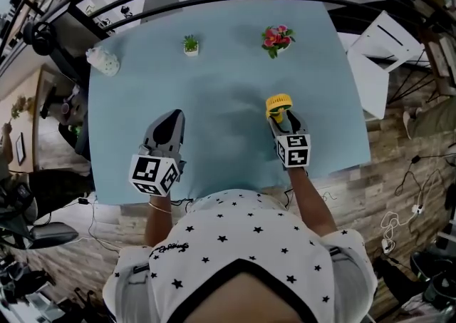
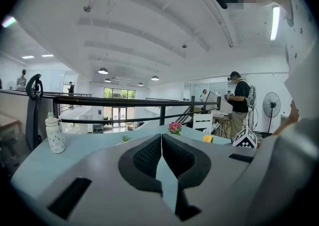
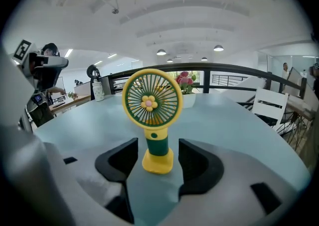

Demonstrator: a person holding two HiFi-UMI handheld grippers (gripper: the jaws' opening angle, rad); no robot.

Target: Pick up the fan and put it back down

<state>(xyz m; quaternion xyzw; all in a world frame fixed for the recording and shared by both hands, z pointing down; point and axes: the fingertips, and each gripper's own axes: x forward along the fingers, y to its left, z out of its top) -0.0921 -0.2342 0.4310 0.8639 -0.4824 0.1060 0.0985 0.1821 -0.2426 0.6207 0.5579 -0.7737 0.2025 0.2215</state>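
Well beyond the fan (image 1: 279, 106) stand flowers (image 1: 277, 38), plant (image 1: 190, 45) and bottle (image 1: 104, 61).

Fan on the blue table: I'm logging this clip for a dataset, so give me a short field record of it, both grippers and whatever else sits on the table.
fan: small yellow and green handheld fan, upright on the table
right gripper: jaws apart either side of the fan's base, pads not pressing it
left gripper: jaws together, nothing between them
table: light blue tabletop
far edge: white bottle-shaped ornament, small green potted plant, pink flowers in a pot
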